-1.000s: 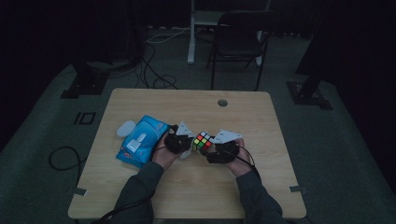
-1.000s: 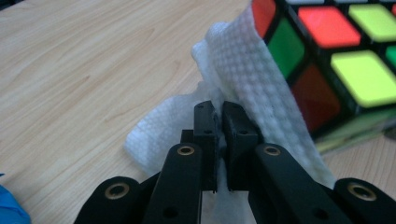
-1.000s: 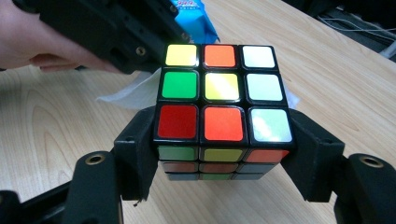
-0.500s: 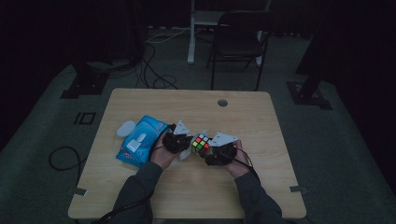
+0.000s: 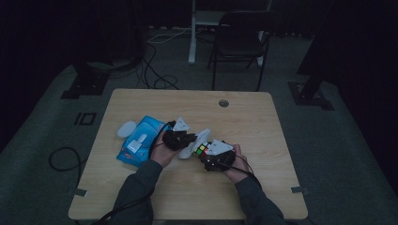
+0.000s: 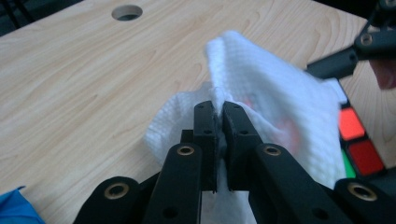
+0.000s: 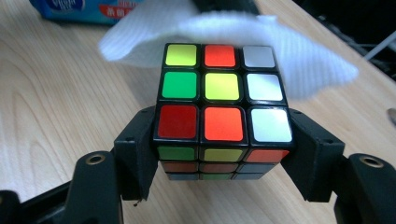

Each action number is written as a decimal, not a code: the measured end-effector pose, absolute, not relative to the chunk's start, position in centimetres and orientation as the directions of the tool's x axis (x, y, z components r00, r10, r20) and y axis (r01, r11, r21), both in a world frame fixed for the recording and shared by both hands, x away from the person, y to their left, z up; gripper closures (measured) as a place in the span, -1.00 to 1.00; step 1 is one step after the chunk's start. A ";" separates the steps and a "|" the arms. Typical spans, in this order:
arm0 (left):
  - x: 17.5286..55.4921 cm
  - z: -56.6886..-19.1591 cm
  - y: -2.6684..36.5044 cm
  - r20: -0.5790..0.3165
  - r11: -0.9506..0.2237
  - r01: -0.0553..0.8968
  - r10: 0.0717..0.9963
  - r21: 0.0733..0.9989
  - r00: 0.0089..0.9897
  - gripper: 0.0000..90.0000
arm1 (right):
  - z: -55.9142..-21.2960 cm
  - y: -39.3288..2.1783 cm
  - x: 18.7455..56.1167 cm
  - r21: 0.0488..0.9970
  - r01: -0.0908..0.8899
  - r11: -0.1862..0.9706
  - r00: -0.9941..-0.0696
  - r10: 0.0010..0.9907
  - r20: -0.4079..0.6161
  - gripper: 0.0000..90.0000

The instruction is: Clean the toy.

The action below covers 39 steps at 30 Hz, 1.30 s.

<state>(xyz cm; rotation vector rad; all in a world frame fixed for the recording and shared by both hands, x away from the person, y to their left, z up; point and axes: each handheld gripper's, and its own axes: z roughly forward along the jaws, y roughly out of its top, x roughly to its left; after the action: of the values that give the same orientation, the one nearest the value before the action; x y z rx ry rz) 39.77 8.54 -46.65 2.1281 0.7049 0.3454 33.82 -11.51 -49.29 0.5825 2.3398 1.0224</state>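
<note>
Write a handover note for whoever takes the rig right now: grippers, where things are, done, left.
Left gripper: shut on the white wipe, pinching a fold of it.
Right gripper: shut on the puzzle cube, clamped at its two sides, above the table.
Wipe lies against the cube's far side; blue wipe pack sits on the table at the person's left.
Done: wipe out of the pack, cube gripped, wipe brought to the cube.
Left: probably wipe the remaining faces, then set both down.

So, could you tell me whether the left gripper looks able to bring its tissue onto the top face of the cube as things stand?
Probably yes. The left gripper pinches the white tissue right beside the cube, whose top face lies uncovered while the right gripper clamps only its sides.
</note>
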 end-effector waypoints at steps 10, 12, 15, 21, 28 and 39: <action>40.4 -45.5 7.8 0.007 -0.485 0.344 0.586 0.804 0.811 0.91 | -49.6 -10.5 33.0 0.729 0.109 0.676 -0.761 0.528 -0.377 -0.23; 40.4 -45.5 7.7 0.008 -0.487 0.343 0.584 0.803 0.812 0.91 | -49.6 -10.4 32.9 0.726 0.104 0.680 -0.758 0.527 -0.385 -0.23; 40.6 -45.3 7.3 0.010 -0.489 0.339 0.581 0.804 0.814 0.91 | -49.6 -10.2 32.7 0.709 0.083 0.700 -0.746 0.515 -0.422 -0.23; 40.8 -45.2 6.4 0.011 -0.500 0.332 0.565 0.800 0.825 0.91 | -49.7 -9.9 32.5 0.701 0.058 0.711 -0.732 0.508 -0.455 -0.23; 41.0 -45.5 5.4 0.019 -0.536 0.324 0.537 0.780 0.844 0.91 | -49.8 -9.8 32.3 0.685 0.030 0.728 -0.719 0.492 -0.491 -0.23; 41.7 -46.3 5.5 0.011 -0.558 0.352 0.544 0.751 0.839 0.91 | -50.0 -9.2 31.8 0.643 -0.005 0.766 -0.687 0.465 -0.559 -0.23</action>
<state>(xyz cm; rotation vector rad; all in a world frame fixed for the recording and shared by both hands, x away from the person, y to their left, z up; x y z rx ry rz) 41.75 5.51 -46.32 2.2174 0.6506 0.3092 31.84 -9.19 -49.95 0.3414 2.2104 0.8068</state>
